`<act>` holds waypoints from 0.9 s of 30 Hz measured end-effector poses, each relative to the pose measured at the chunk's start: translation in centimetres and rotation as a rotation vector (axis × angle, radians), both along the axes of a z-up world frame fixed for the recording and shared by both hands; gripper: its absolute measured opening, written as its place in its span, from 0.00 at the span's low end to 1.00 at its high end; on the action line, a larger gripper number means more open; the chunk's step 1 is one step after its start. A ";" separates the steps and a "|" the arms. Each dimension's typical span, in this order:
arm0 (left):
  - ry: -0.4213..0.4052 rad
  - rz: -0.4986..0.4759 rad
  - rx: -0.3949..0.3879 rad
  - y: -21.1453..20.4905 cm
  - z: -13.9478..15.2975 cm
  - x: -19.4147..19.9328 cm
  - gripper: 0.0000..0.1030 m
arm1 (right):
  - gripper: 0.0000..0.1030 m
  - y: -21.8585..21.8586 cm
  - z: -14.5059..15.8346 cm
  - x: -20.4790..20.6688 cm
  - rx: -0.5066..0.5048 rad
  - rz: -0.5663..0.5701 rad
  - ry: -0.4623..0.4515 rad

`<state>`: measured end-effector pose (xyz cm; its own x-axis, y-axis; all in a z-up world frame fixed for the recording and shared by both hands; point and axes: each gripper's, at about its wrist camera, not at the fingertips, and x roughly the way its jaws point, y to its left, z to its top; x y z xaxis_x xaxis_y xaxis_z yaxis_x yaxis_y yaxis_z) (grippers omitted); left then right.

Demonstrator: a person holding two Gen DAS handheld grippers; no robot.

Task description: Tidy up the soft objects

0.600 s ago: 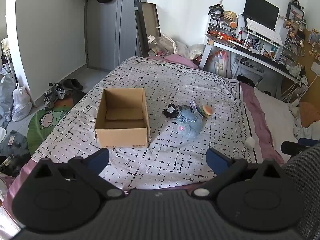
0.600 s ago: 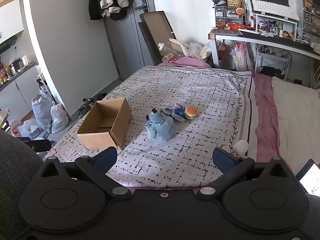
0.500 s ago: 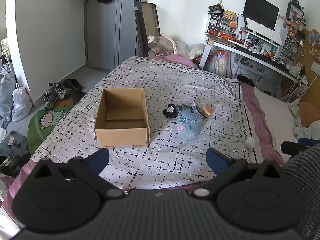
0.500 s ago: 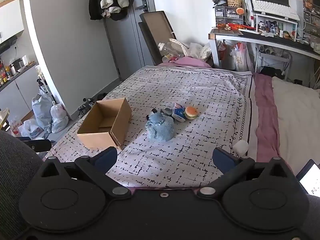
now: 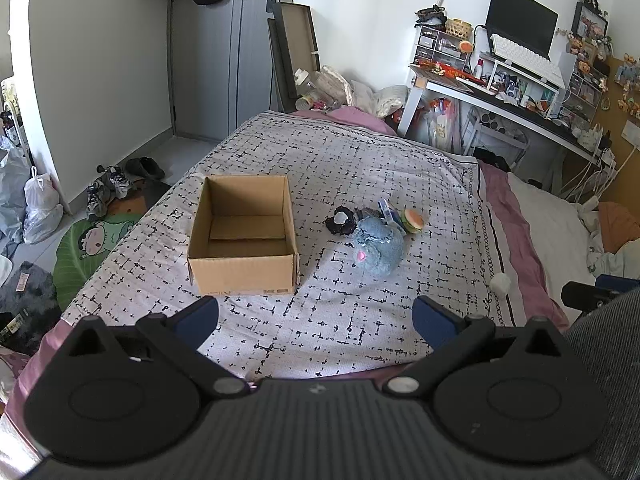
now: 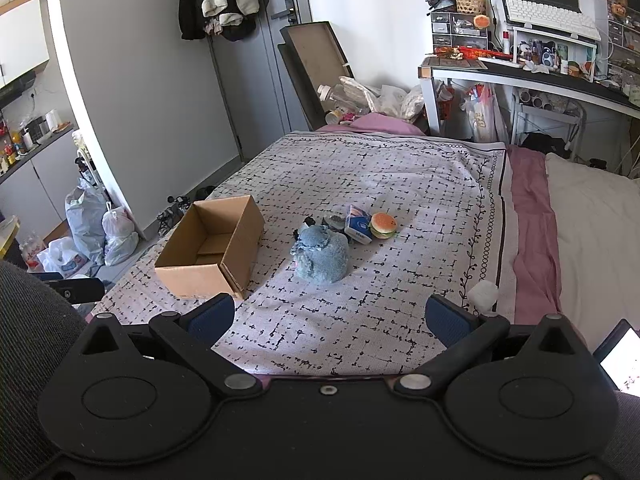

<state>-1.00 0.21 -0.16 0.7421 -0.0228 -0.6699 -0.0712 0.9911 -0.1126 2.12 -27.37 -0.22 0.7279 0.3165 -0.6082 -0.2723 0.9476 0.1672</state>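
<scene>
An open cardboard box (image 5: 244,236) (image 6: 210,248) stands empty on the patterned bedspread (image 5: 360,160) (image 6: 380,168). To its right lies a cluster of soft toys: a blue plush (image 5: 378,249) (image 6: 320,255), a black-and-white plush (image 5: 341,221), a small blue-and-white carton toy (image 6: 357,224) and a burger toy (image 5: 412,221) (image 6: 383,225). A white pompom (image 5: 501,282) (image 6: 483,295) lies near the bedspread's right edge. My left gripper (image 5: 316,316) and my right gripper (image 6: 328,314) hang open over the bed's near end, well short of the toys, with nothing between the fingers.
Pink sheet and white pillow (image 6: 592,232) lie right of the bedspread. A cluttered desk (image 5: 500,92) stands at the back right, a door (image 5: 224,52) at the back. Shoes and bags (image 5: 40,208) sit on the floor at left. A phone screen (image 6: 622,364) glows at lower right.
</scene>
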 end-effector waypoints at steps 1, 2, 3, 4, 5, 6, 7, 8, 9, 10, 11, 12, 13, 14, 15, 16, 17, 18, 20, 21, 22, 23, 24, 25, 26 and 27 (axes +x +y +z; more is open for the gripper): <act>0.000 -0.001 -0.001 0.0 0.0 0.0 0.99 | 1.00 0.5 -0.4 0.1 0.000 0.001 -0.001; 0.001 -0.003 -0.001 -0.1 -0.1 0.1 0.99 | 1.00 0.7 -0.5 0.3 0.000 0.003 -0.003; 0.001 -0.003 -0.002 -0.1 -0.2 0.1 0.99 | 1.00 0.8 -0.4 0.4 -0.001 0.004 -0.004; 0.001 -0.004 -0.001 -0.1 -0.2 0.1 0.99 | 1.00 0.6 -0.3 0.6 -0.001 0.006 -0.004; 0.000 -0.004 0.000 -0.1 -0.2 0.1 0.99 | 1.00 0.5 -0.2 0.4 0.000 0.008 -0.006; -0.001 -0.004 0.001 -0.1 -0.2 0.2 0.99 | 1.00 0.5 -0.2 0.4 0.002 0.011 -0.009; -0.003 -0.004 0.002 -0.1 -0.3 0.2 0.99 | 1.00 0.6 -0.2 0.5 0.005 0.015 -0.010; -0.003 -0.008 0.002 -0.1 -0.3 0.3 0.99 | 1.00 0.3 -0.3 0.4 0.012 0.020 -0.007; -0.005 -0.011 0.002 -0.1 -0.3 0.3 0.99 | 1.00 0.3 -0.3 0.5 0.014 0.021 -0.007; -0.008 -0.013 0.005 -0.1 -0.2 0.3 0.99 | 1.00 0.4 -0.3 0.5 0.019 0.022 -0.008; -0.012 -0.013 0.009 0.0 -0.1 0.3 0.99 | 1.00 0.4 -0.3 0.5 0.027 0.022 -0.014; -0.016 -0.013 0.012 0.0 0.0 0.4 0.99 | 1.00 0.4 -0.3 0.5 0.034 0.023 -0.018; -0.018 -0.012 0.011 0.2 0.1 0.5 0.99 | 1.00 0.3 -0.3 0.6 0.040 0.022 -0.019; -0.017 -0.009 0.006 0.4 0.1 0.6 0.99 | 1.00 0.3 -0.4 0.7 0.035 0.022 -0.007; -0.013 -0.008 0.000 0.6 0.0 0.8 0.99 | 1.00 0.3 -0.4 0.8 0.034 0.025 -0.010; -0.009 -0.012 -0.003 0.7 0.0 1.0 0.99 | 1.00 0.3 -0.4 0.9 0.022 0.024 -0.009; -0.004 -0.019 0.000 0.7 -0.1 1.3 0.99 | 1.00 0.3 -0.4 1.1 0.017 0.022 -0.017; -0.001 -0.021 0.008 0.8 -0.1 1.5 0.99 | 1.00 0.3 -0.5 1.2 0.021 0.021 -0.015; -0.003 -0.021 0.023 1.1 -0.2 1.9 0.99 | 1.00 0.3 -0.5 1.3 0.013 0.024 -0.020; -0.001 -0.019 0.025 1.3 -0.2 2.0 0.99 | 1.00 0.3 -0.6 1.4 0.007 0.026 -0.019; 0.002 -0.017 0.025 1.6 -0.3 2.3 0.99 | 1.00 0.3 -0.7 1.5 0.006 0.025 -0.017; 0.004 -0.017 0.024 1.8 -0.4 2.5 0.99 | 1.00 0.2 -0.8 1.7 -0.005 0.023 -0.020; 0.007 -0.023 0.027 2.0 -0.6 2.7 0.99 | 1.00 0.2 -1.0 1.9 -0.004 0.021 -0.016; 0.009 -0.028 0.032 2.1 -0.6 3.0 0.99 | 1.00 0.1 -1.1 2.1 0.008 0.018 -0.021; 0.009 -0.033 0.039 2.2 -0.7 3.2 0.99 | 1.00 0.0 -1.2 2.3 0.007 0.015 -0.022; 0.008 -0.036 0.042 2.3 -0.8 3.4 0.99 | 1.00 -0.1 -1.4 2.5 0.011 0.012 -0.022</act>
